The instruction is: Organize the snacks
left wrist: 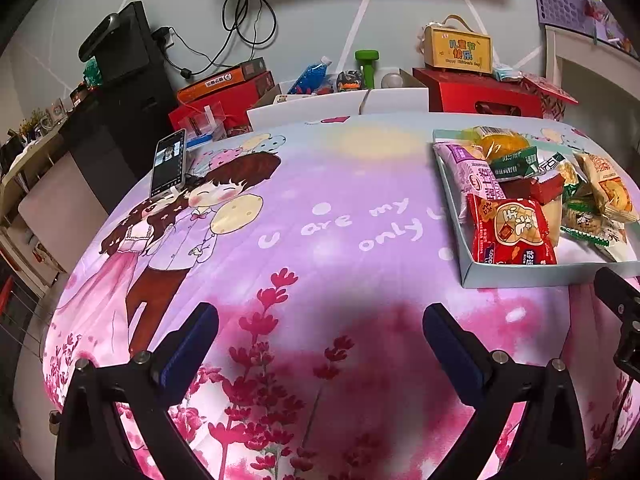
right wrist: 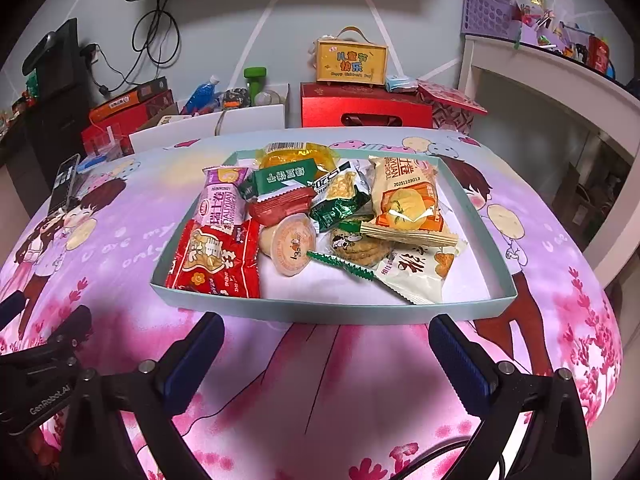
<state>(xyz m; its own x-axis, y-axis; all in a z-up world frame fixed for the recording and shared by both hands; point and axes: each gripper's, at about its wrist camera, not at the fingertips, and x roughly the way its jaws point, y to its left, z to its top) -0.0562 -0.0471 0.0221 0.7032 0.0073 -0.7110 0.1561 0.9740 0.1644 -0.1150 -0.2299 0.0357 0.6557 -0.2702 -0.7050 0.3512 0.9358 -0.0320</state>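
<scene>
With both the left gripper (left wrist: 320,322) and the right gripper (right wrist: 326,332) hovering empty, jaws spread wide, over the cartoon-printed surface (left wrist: 320,220), I'd reach the right one into the shallow tray (right wrist: 320,307) just ahead and pinch the near red snack packet (right wrist: 214,260) by its edge.

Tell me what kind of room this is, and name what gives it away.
Probably a lived-in room at home, perhaps a bedroom or living room. A cartoon-print cloth covers the table, gift boxes and a children's day box are stacked behind it, and a cluttered white shelf stands to the right.
</scene>
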